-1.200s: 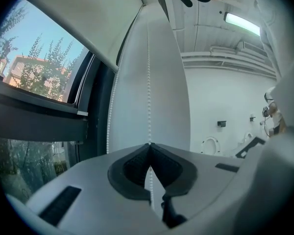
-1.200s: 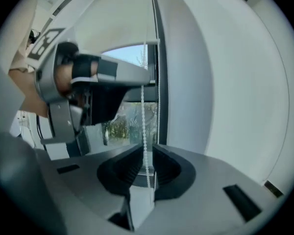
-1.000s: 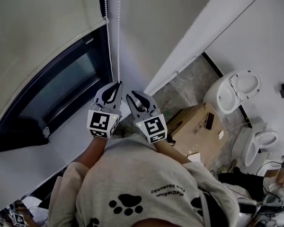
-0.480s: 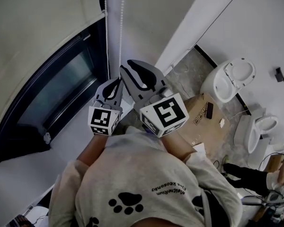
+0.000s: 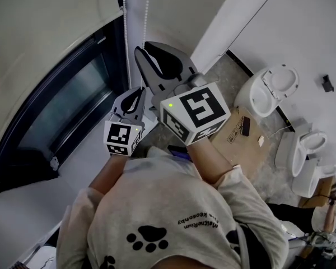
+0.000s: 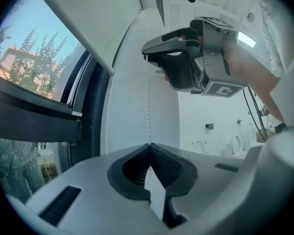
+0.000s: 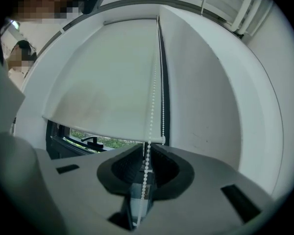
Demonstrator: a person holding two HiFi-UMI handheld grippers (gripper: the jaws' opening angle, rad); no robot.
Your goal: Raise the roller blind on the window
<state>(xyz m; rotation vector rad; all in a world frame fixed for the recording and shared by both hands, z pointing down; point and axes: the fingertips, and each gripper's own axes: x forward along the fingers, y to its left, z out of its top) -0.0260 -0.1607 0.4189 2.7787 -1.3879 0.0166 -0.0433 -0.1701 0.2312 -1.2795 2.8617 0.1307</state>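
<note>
The cream roller blind [image 7: 98, 77] covers the upper window, and its bottom bar [image 7: 103, 131] hangs above the open glass. Beside it a white bead chain [image 5: 125, 43] hangs in two strands. My left gripper [image 5: 135, 94] points level and is shut on one strand, which rises from its closed tips [image 6: 149, 145]. My right gripper [image 5: 144, 46] is higher up, above the left one. The bead chain [image 7: 152, 102] runs down between its jaws [image 7: 147, 145], which stand slightly apart and do not press it. In the left gripper view the right gripper [image 6: 146, 53] sits against the chain [image 6: 147, 102].
The dark window frame [image 5: 61, 105] is at left and a white wall [image 5: 173, 15] is just right of the chain. On the floor below stand a cardboard box [image 5: 246, 139] and white toilets [image 5: 266, 102] [image 5: 305, 150]. The person's torso fills the lower part of the head view.
My right gripper has risen along the chain from beside the left gripper to well above it. The left gripper has stayed put, shut on the chain.
</note>
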